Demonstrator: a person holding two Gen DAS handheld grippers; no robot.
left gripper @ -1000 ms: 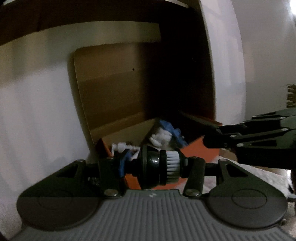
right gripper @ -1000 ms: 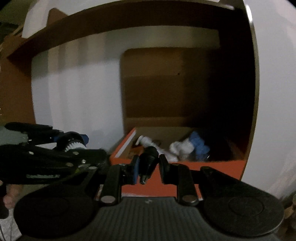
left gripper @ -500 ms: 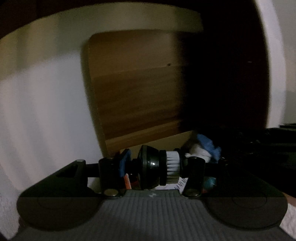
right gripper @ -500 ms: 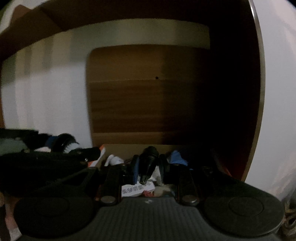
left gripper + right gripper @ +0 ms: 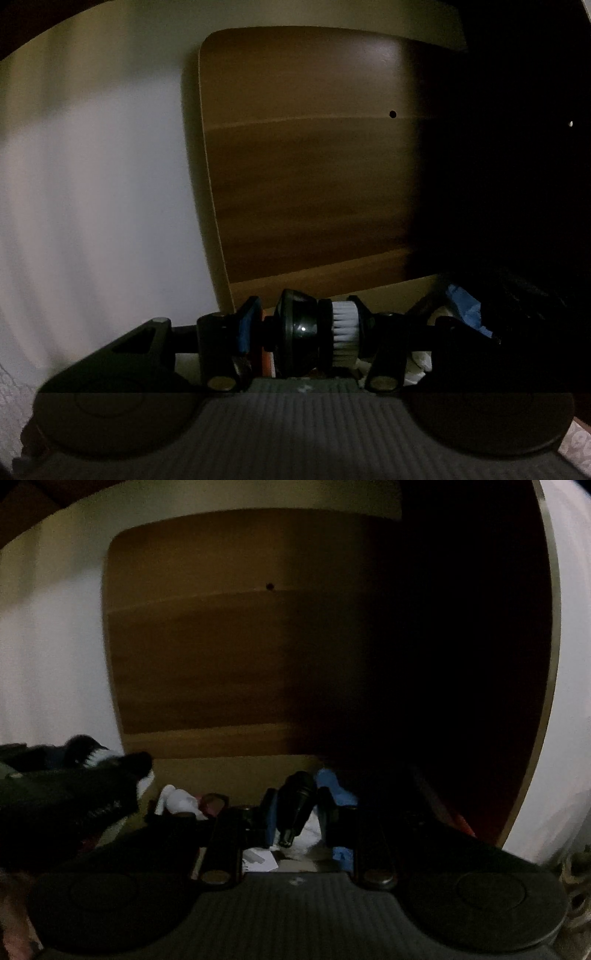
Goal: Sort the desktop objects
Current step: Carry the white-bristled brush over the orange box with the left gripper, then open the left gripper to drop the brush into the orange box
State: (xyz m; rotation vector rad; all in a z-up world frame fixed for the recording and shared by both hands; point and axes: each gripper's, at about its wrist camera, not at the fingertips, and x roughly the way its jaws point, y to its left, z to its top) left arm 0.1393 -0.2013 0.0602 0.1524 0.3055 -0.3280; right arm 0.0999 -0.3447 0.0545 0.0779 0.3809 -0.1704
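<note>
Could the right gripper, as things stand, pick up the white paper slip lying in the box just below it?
Probably not yet. The right gripper is shut on a black nozzle, so nothing else fits. The paper slip lies uncovered right beneath it; once the nozzle is let go, the way looks free.

Both wrist views face the box lid (image 5: 306, 166) closely, side by side

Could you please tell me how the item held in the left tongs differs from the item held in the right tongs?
The round brush in the left tongs has white bristles; the black nozzle in the right tongs shows none. The brush lies sideways, wide and squat; the nozzle is slim, tapering downward. Both are dark and gripped.
</note>
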